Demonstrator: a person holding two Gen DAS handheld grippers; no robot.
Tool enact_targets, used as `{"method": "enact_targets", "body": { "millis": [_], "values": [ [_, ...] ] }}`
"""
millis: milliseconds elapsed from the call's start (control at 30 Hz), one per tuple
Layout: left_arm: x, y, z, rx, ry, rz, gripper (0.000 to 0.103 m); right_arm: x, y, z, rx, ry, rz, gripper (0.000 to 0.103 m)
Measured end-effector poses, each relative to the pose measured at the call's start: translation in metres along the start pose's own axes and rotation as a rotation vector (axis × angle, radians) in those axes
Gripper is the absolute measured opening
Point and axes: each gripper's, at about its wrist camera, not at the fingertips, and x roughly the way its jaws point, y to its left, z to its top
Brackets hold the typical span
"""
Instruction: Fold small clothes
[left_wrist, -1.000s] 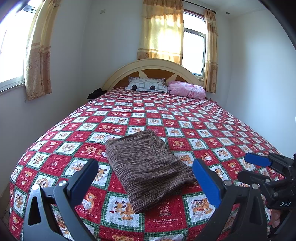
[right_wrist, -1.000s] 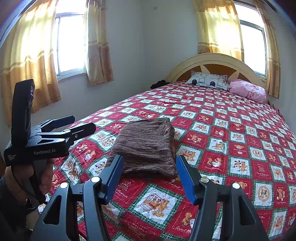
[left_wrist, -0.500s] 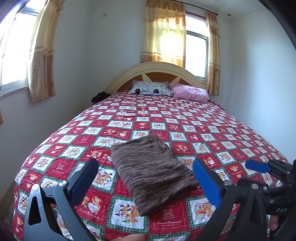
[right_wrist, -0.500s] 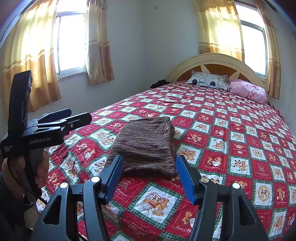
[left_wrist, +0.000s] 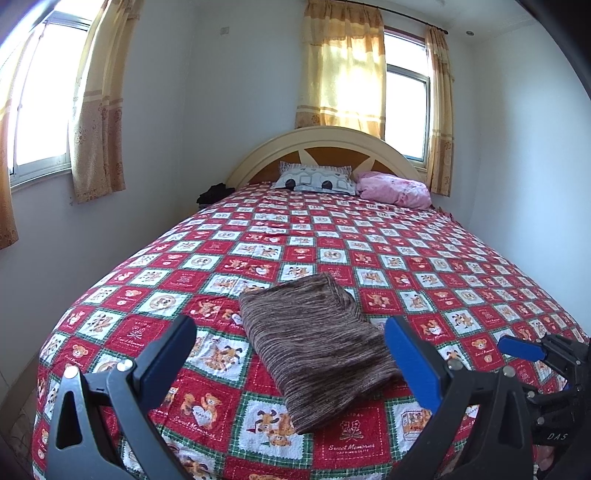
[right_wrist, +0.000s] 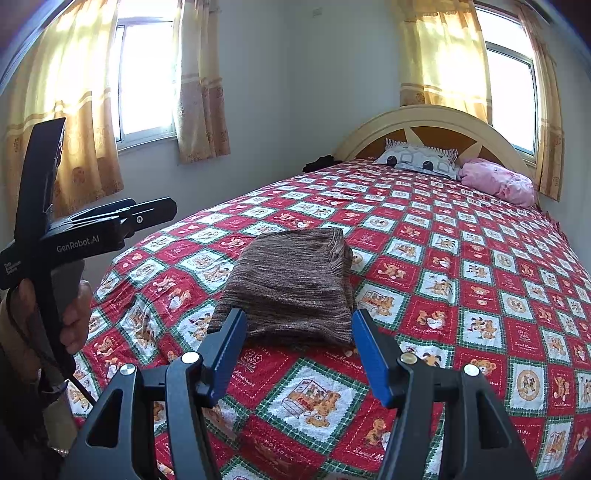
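- A brown knit garment (left_wrist: 317, 339) lies folded into a thick rectangle on the near half of the bed (left_wrist: 424, 258), atop the red patchwork quilt.
- The left hand-held gripper (left_wrist: 291, 354) hovers at the near edge, blue pads spread wide, clear of the cloth.
- The right hand-held gripper (right_wrist: 297, 347) sits just short of the fold, jaws spread, pinching nothing.
- Two pillows (right_wrist: 421, 157) rest at the far headboard.

Bed (left_wrist: 424, 258) with red patchwork cover; folded brown garment (left_wrist: 317, 339) near foot (flat), two pillows (left_wrist: 314, 181) at headboard.
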Motion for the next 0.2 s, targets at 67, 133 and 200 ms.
{"method": "enact_targets", "body": {
  "millis": [67,133,200],
  "values": [
    [0.0011,0.0004,-0.0017,0.002,0.0,0.008,0.103,0.0002,0.0004,-0.001,0.0,0.001,0.0,0.061],
    [0.0019,0.0001,-0.0032,0.006,0.001,0.004,0.103,0.0004,0.0002,-0.0012,0.0,0.002,0.0,0.061],
    [0.0024,-0.0007,-0.0038,0.009,0.005,-0.005,0.103,0.001,0.0002,-0.0024,0.003,0.006,0.0,0.061]
  ]
}}
